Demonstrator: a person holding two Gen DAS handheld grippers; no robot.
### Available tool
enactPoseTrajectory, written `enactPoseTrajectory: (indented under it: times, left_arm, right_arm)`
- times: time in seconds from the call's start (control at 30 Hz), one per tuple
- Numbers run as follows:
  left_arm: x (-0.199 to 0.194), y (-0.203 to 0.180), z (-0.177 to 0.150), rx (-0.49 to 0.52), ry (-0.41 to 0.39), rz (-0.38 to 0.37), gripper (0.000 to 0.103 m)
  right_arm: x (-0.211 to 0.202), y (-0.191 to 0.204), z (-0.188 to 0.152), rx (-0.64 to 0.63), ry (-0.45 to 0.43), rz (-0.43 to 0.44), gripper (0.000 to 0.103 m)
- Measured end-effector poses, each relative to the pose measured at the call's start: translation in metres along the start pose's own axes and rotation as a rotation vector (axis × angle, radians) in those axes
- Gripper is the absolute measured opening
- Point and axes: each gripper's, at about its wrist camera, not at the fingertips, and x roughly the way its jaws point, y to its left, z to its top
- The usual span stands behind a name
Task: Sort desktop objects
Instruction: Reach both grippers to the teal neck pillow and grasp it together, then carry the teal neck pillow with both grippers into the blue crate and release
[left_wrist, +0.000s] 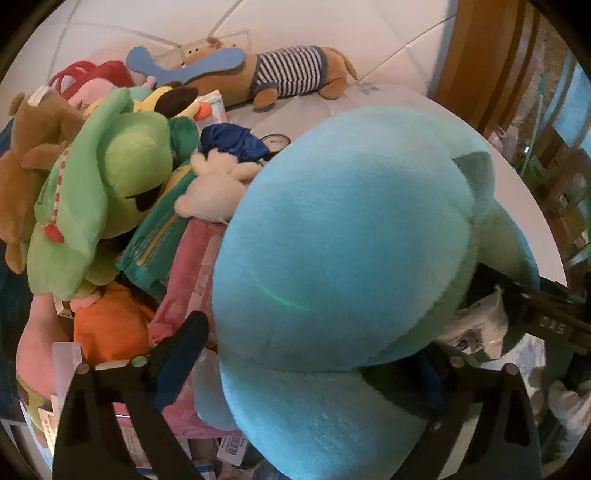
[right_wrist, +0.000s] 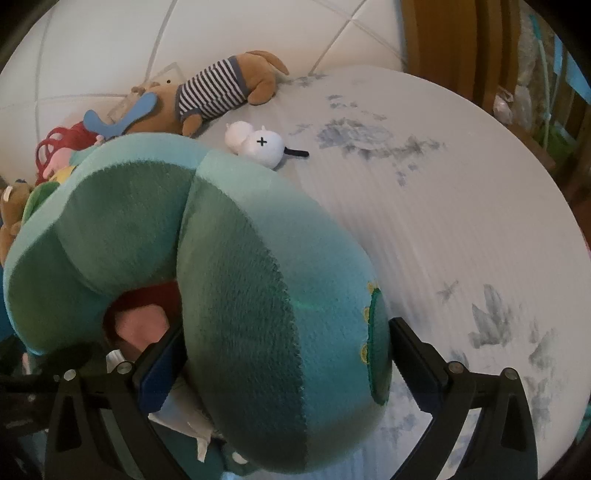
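A big blue-green plush neck pillow (left_wrist: 343, 251) fills both views; in the right wrist view (right_wrist: 236, 288) it curves in a U shape. My left gripper (left_wrist: 310, 362) grips one end of it, its fingers (left_wrist: 181, 350) pressed against the plush. My right gripper (right_wrist: 284, 373) grips the other end, fingers (right_wrist: 162, 373) on both sides. The right gripper's body (left_wrist: 546, 317) shows at the right of the left wrist view. Below and left lies a heap of plush toys, among them a green one (left_wrist: 107, 192).
A brown plush dog in a striped shirt (right_wrist: 214, 92) lies at the table's far edge, also in the left wrist view (left_wrist: 288, 74). A small white plush (right_wrist: 258, 142) lies near it. The round white table (right_wrist: 461, 221) stretches right. Wooden chairs (right_wrist: 480, 55) stand beyond.
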Motion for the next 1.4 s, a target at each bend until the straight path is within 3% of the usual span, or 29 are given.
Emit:
enactPoseTrajectory:
  times: [0.2,0.37,0.77,1.13,1.4]
  left_arm:
    - [-0.005,-0.002,-0.004,0.012,-0.037,-0.019,0.078]
    - [-0.026,0.005,-0.007,0.000,-0.083,-0.027,0.075]
    - [-0.152,0.072,-0.016,-0.107,-0.350,0.008,0.075]
    - [-0.245,0.193,-0.049,-0.270,-0.490,0.162,0.075]
    - [-0.320,0.338,-0.072,-0.373,-0.589,0.302,0.075]
  right_arm:
    - [0.004,0.004,-0.001,-0.003,-0.015,-0.009,0.099]
    - [-0.025,0.019,-0.003,-0.049,-0.082,-0.006,0.094]
    - [-0.132,0.108,0.017,-0.228,-0.309,0.072,0.094]
    - [-0.175,0.252,0.025,-0.443,-0.394,0.259,0.094]
    - [-0.193,0.428,0.031,-0.575,-0.457,0.449,0.094]
